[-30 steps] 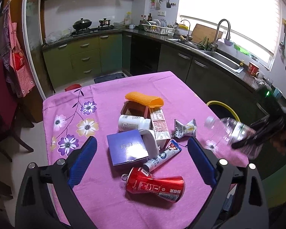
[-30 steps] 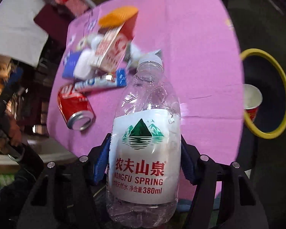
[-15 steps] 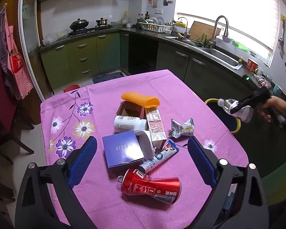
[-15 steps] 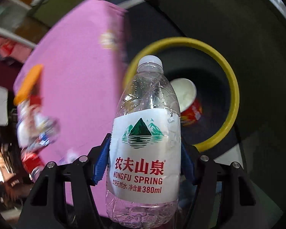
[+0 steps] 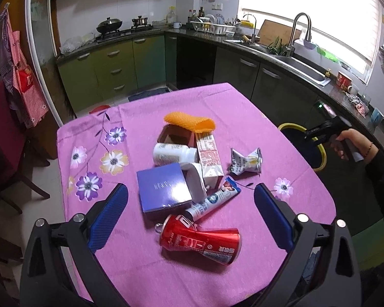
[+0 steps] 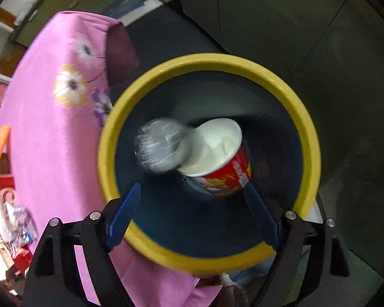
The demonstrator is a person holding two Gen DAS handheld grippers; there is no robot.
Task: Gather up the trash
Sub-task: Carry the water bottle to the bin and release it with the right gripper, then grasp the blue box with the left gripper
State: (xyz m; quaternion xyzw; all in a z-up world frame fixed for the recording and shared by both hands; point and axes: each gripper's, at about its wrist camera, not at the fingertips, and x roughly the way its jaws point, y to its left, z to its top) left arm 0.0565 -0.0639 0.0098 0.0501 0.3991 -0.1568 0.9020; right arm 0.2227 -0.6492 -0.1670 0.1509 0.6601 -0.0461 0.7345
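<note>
My right gripper (image 6: 192, 192) points down over the yellow-rimmed bin (image 6: 304, 125), its jaws opening with nothing between them. The clear water bottle (image 6: 160, 149) is a blur inside the bin, beside a red paper cup (image 6: 217, 158). My left gripper (image 5: 190, 199) hangs open above the pink-clothed table (image 5: 146, 117). Between and beyond its fingers lie a red can (image 5: 201, 239), a purple box (image 5: 162, 190), a tube (image 5: 212, 200), a carton (image 5: 210, 162), a white jar (image 5: 174, 154), a crumpled wrapper (image 5: 245, 163) and an orange cloth (image 5: 189, 121). In the left wrist view the right gripper (image 5: 317, 133) shows over the bin (image 5: 321, 158).
Green kitchen cabinets, a stove and a sink (image 5: 302, 64) run along the back and right walls. A dark red chair (image 5: 5, 138) stands left of the table. A person's hand (image 5: 355, 143) holds the right gripper beside the table's right edge.
The right gripper carried the bottle off the table to above the bin, tipped downward and let it go; the bottle now falls in the bin. The left gripper has stayed nearly still.
</note>
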